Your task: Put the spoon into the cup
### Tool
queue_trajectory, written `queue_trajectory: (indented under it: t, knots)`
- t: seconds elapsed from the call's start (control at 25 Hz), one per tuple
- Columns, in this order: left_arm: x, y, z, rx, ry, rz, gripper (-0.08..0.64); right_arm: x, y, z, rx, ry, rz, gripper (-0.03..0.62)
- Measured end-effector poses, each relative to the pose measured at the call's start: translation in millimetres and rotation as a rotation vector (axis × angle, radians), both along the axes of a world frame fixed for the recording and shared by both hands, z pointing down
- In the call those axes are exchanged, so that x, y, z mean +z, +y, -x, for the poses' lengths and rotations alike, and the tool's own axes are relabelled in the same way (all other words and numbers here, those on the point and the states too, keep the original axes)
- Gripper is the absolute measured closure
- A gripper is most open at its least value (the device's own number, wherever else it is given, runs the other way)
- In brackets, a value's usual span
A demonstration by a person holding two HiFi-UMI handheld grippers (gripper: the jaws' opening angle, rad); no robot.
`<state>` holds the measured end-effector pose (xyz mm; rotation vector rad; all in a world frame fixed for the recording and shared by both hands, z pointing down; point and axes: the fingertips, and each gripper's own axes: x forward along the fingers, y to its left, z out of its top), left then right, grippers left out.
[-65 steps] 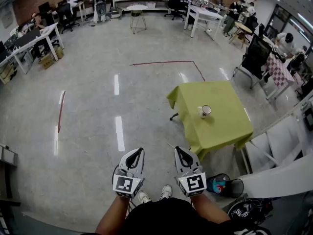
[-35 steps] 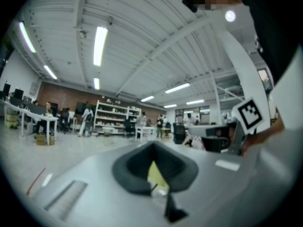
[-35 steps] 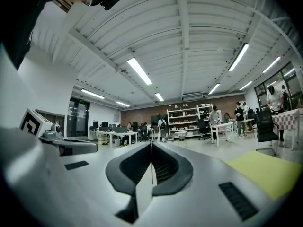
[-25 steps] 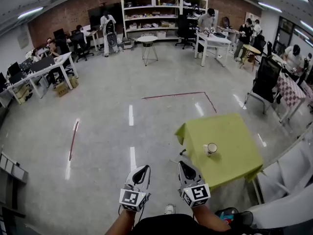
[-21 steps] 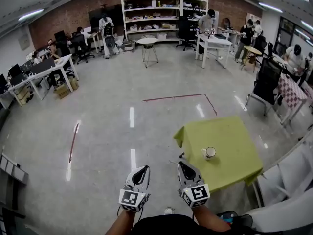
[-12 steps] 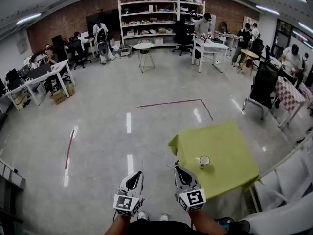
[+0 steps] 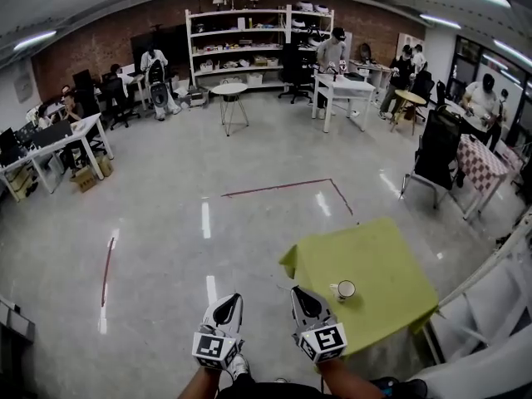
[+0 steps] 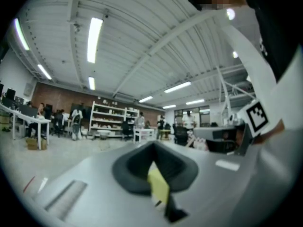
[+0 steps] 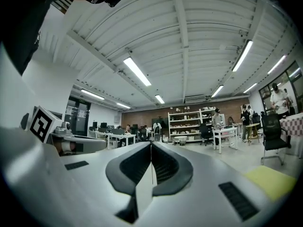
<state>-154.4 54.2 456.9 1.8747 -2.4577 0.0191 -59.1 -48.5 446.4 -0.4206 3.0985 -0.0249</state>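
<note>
head view: the left gripper [image 7: 226, 302] and right gripper [image 7: 301, 294] were held side by side at 6 o'clock in the frame, both pointing toward 12 o'clock over the floor. the table [image 7: 391, 264] stood at about 4 o'clock from the frame's centre. the cup [image 7: 344, 290] sat upright on it near the near-left edge, at roughly 3 o'clock from the right gripper's tips and apart from them. only this view showed the cup, and only it showed the red floor line [image 7: 283, 188] at 12 o'clock from the table. the spoon could not be made out in any view.

left gripper view: the jaws met at their tips. a pale yellow sliver showed in the slot behind the tips, and what it was could not be told. the right marker cube [image 8: 256, 117] appeared at 3 o'clock. neither table nor cup appeared here.

right gripper view: the jaws lay closed together with nothing between them. the left marker cube [image 9: 41, 123] appeared at 9 o'clock. a corner of the green cloth [image 9: 268, 181] entered at 4 o'clock, without the cup. the shelves [image 9: 184, 122] stood at the far wall, just right of the jaw tips.
</note>
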Motion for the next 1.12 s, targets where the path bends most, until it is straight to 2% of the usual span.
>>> queue_trajectory:
  t: [0.12, 0.24, 0.44, 0.64, 0.88, 1.12]
  knots:
    - [2, -8, 22, 0.038, -0.004, -0.033, 0.554, -2, -6, 20, 0.029, 0.009, -0.015, 0.583]
    - [1, -19, 44, 0.062, -0.014, -0.002, 0.554, -2, -19, 37, 0.073, 0.019, -0.013, 0.583]
    - [8, -35, 75, 0.136, -0.003, -0.033, 0.554, 5, -32, 64, 0.134, 0.035, -0.003, 0.583]
    - [2, -45, 99, 0.202, 0.005, -0.049, 0.554, 1, -38, 75, 0.215, 0.045, -0.018, 0.583]
    - [6, -64, 101, 0.292, 0.015, -0.059, 0.554, 4, -46, 66, 0.317, 0.072, -0.019, 0.583]
    - [26, -93, 73, 0.428, 0.082, -0.007, 0.554, 13, -59, 45, 0.387, 0.100, -0.023, 0.583]
